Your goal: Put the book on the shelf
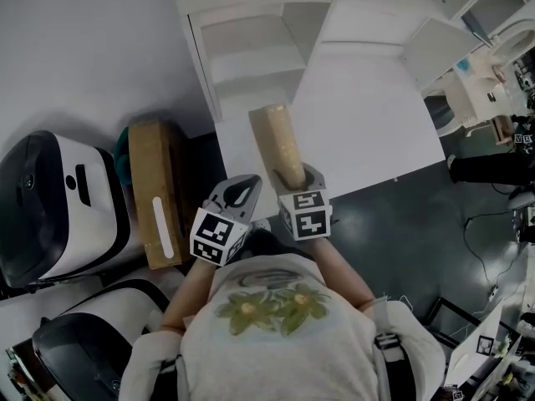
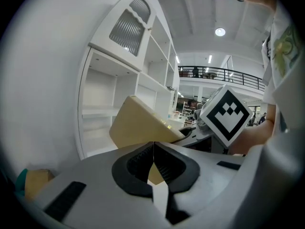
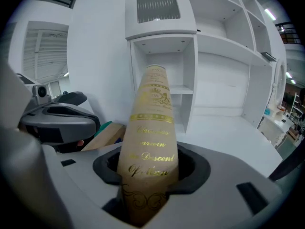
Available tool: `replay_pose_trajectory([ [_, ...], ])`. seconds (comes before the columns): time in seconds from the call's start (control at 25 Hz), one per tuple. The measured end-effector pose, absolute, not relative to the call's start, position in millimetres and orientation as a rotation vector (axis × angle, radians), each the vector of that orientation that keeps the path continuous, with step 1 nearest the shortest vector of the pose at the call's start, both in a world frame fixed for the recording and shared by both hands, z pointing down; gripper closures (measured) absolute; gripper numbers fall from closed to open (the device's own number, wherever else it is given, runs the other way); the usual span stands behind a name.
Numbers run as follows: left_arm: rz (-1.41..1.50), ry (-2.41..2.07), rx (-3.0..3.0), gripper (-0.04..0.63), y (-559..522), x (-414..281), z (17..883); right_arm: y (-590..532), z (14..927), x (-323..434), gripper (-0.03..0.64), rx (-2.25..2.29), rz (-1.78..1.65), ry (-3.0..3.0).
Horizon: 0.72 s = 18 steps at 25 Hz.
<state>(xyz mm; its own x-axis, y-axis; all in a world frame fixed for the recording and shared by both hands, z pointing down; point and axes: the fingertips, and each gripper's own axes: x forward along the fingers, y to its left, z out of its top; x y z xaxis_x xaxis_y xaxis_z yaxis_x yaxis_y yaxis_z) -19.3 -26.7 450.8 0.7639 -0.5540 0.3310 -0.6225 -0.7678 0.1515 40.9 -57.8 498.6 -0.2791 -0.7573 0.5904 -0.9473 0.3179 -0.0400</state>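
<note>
Far left, on the floor: two white-and-black machines (image 1: 58, 207). A tall cardboard box (image 1: 155, 192) stands just beside them, with something teal (image 1: 123, 153) tucked against its left side.

Left claw (image 1: 242, 187): held low in front of the person, beside the right one. The left gripper view shows its two dark pads pressed together (image 2: 153, 147) with nothing between them. The book passes beyond its tips and does not touch them.

Book (image 1: 278, 140): tan cover, off the worktop and in the air. Its near end is sunk between the jaws of the right claw (image 1: 294, 177), and the rest sticks out forward and upward past the tips. In the right gripper view the spine (image 3: 151, 128) faces the camera, with gold lettering running along it and gold scrollwork at the pinched end. The right claw (image 3: 148, 180) is pinching the book by its lower end, one jaw on each cover.

Ahead: a white shelf unit (image 1: 251, 57). The book's far end points at its narrow open compartment on the left and is not inside it.

Right: a white worktop (image 1: 368, 115) runs out from the unit.
</note>
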Motion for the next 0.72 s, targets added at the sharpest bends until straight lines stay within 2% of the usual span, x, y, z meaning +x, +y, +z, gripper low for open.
replay_pose_trajectory([
  [0.72, 0.386, -1.057, 2.650, 0.566, -89.3, -9.8, 466.2, -129.5, 548.4, 55.2, 0.387, 1.409, 0.617, -2.082],
])
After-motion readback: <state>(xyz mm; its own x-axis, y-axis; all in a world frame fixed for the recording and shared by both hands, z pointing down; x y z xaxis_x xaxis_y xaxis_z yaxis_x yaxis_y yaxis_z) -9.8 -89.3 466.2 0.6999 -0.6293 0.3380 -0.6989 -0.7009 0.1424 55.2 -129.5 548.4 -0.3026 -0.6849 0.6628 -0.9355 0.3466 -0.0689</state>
